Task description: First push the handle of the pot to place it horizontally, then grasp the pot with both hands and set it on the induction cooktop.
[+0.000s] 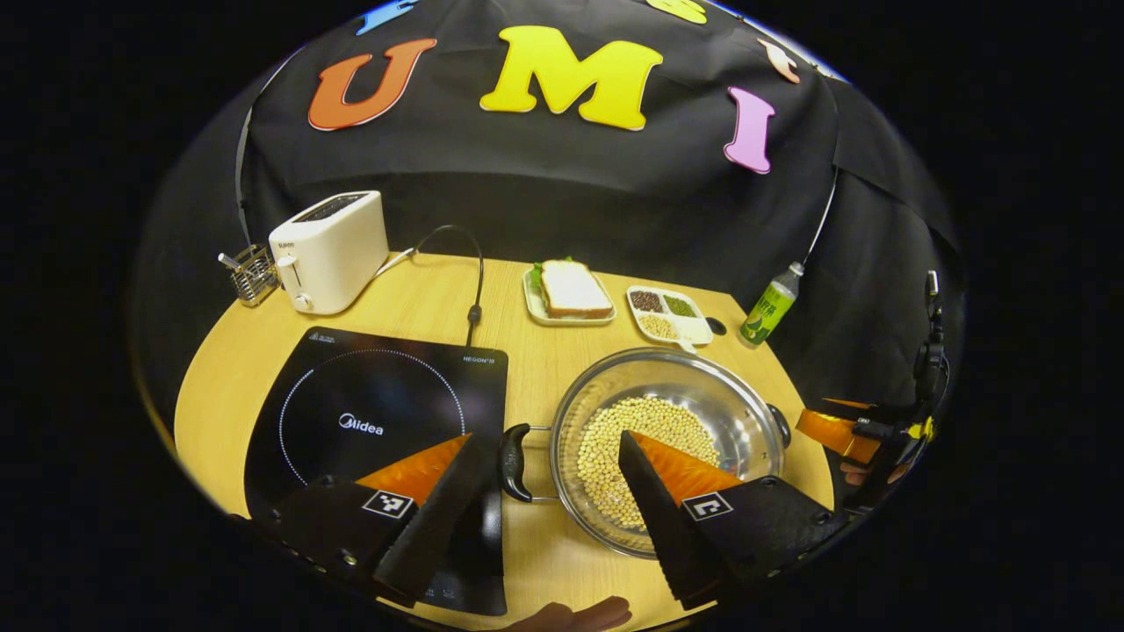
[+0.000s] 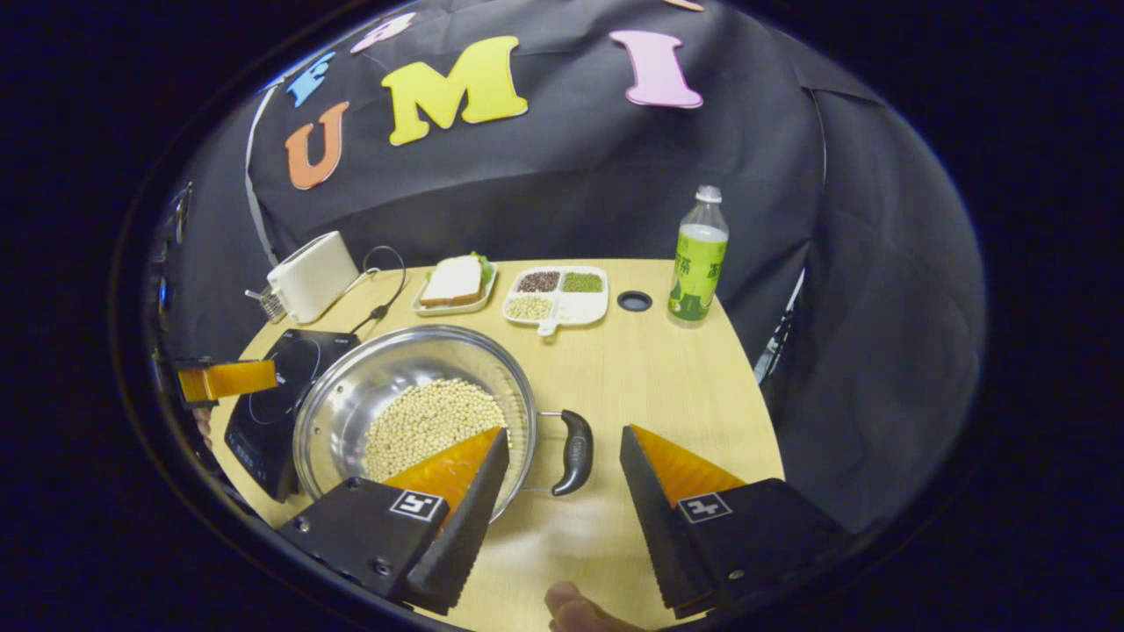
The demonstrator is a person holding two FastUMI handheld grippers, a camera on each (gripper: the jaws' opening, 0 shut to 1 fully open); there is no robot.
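Left gripper view: the steel pot (image 1: 672, 448), holding pale beans (image 1: 645, 456), stands on the wooden table (image 1: 544, 351) ahead of the fingers, its rim running behind the right-hand finger. One black side handle (image 1: 515, 463) lies in the gap between the two fingers, touching neither. The left gripper (image 1: 544, 443) is spread wide and grasps nothing. The induction cooktop (image 1: 378, 421) lies just beside the pot, under the left-hand finger, a strip of bare wood between them; its face reads "Midea". Beyond the fingertips stand a toaster (image 1: 329, 250), a sandwich plate (image 1: 569, 294), a divided dish (image 1: 672, 314) and a bottle (image 1: 771, 307).

Right gripper view: the right gripper (image 2: 562, 439) is likewise released and empty, with the pot's other handle (image 2: 575, 452) between its fingers and untouched. Open tabletop stretches ahead of the right-hand finger toward the table's curved edge. The left gripper's finger (image 2: 224, 379) shows far left, over the cooktop.
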